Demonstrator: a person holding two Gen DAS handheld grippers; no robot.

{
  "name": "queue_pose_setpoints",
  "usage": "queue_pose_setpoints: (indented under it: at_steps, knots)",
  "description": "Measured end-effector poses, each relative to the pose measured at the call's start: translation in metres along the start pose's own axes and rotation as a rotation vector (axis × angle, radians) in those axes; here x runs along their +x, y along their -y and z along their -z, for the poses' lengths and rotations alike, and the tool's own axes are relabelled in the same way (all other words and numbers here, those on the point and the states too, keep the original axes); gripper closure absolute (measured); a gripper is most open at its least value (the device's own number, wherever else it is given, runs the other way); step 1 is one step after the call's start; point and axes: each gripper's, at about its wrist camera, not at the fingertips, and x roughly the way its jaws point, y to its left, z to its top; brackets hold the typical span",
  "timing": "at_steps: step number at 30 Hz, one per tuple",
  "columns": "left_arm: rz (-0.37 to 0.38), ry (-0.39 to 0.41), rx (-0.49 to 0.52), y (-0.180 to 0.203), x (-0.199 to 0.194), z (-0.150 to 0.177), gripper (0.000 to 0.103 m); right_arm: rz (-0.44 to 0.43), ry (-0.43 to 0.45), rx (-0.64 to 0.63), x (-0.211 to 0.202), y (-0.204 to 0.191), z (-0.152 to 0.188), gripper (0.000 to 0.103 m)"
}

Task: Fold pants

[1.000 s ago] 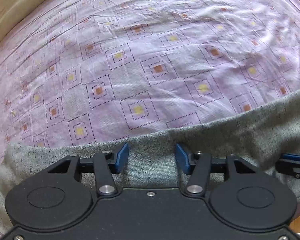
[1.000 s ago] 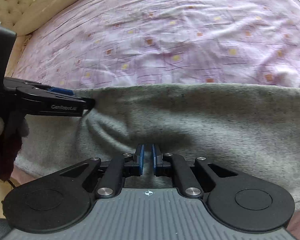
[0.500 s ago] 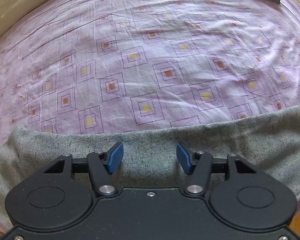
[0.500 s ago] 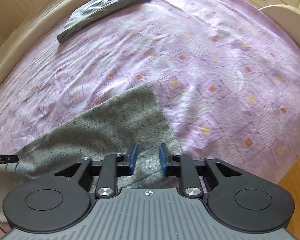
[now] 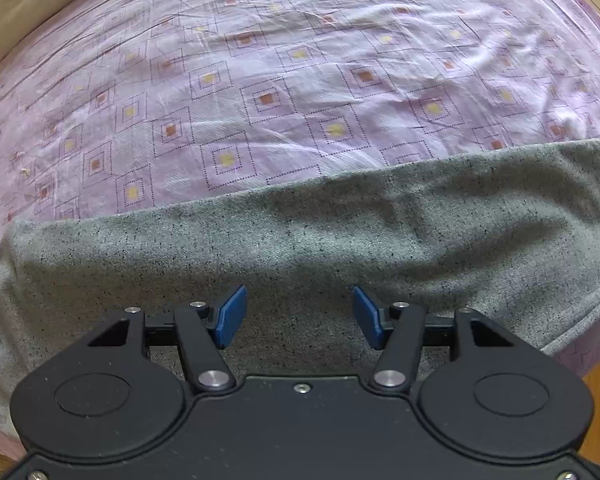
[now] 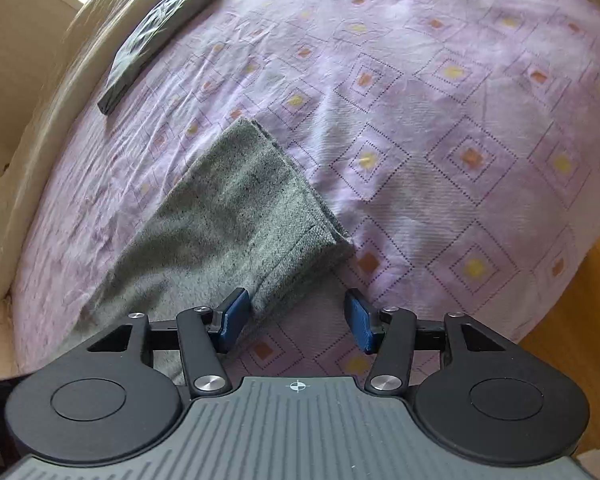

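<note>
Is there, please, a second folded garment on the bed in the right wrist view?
Yes, a dark folded garment lies on the bed, apart from the grey pants.

bed (image 6: 440, 128): lilac sheet (diamond print) | frame (image 5: 16, 12): cream — floor (image 6: 580, 312): wood

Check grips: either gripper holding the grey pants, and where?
Neither. Left gripper hangs open over the grey pants; right gripper jaws have just been opening at the leg end, pads clear of cloth.

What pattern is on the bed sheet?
The bed sheet is lilac with dotted diamonds, each around a small yellow or orange square. It shows best in the left wrist view.
</note>
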Motion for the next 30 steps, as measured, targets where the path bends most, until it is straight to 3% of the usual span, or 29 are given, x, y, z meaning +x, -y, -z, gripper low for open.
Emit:
queue_pose_setpoints:
  at_steps: [4,7,8,9,10,16,19,22,25,28,30]
  knots:
    - [0.008,0.004,0.014,0.008,-0.002,-0.008,0.042,-0.047,0.056,0.125,0.007,0.006,-0.012,0.046]
    - [0.009,0.009,0.024,0.016,0.002,-0.02,0.042,-0.065,0.051,0.123,0.012,0.0,-0.021,0.047]
    - [0.007,0.011,0.026,0.018,0.004,-0.024,0.042,-0.075,0.058,0.104,0.012,-0.003,-0.022,0.052]
    - [0.004,0.011,0.03,0.02,0.007,-0.029,0.042,-0.064,0.055,0.085,0.012,-0.006,-0.023,0.076]
    - [0.0,0.007,0.033,0.022,0.011,-0.034,0.042,-0.055,0.048,0.074,0.011,-0.008,-0.024,0.091]
    - [-0.028,-0.018,0.081,0.035,0.035,-0.056,0.036,-0.113,0.077,0.036,-0.009,-0.023,-0.025,0.092]
    - [-0.04,0.007,0.105,0.038,0.024,-0.058,0.044,-0.132,0.085,0.018,-0.015,-0.032,-0.029,0.092]
    - [0.0,0.057,0.096,0.033,0.002,-0.044,0.045,-0.136,0.092,-0.019,-0.018,-0.042,-0.031,0.092]
    - [0.042,0.022,0.125,0.036,0.002,-0.021,0.045,-0.139,0.099,-0.044,-0.021,-0.05,-0.03,0.092]
    - [-0.04,0.027,0.154,0.042,0.014,-0.006,0.045,-0.136,0.107,-0.066,-0.025,-0.056,-0.028,0.092]
    - [-0.042,0.07,0.072,0.035,0.012,-0.005,0.045,-0.128,0.115,-0.08,-0.028,-0.06,-0.027,0.092]
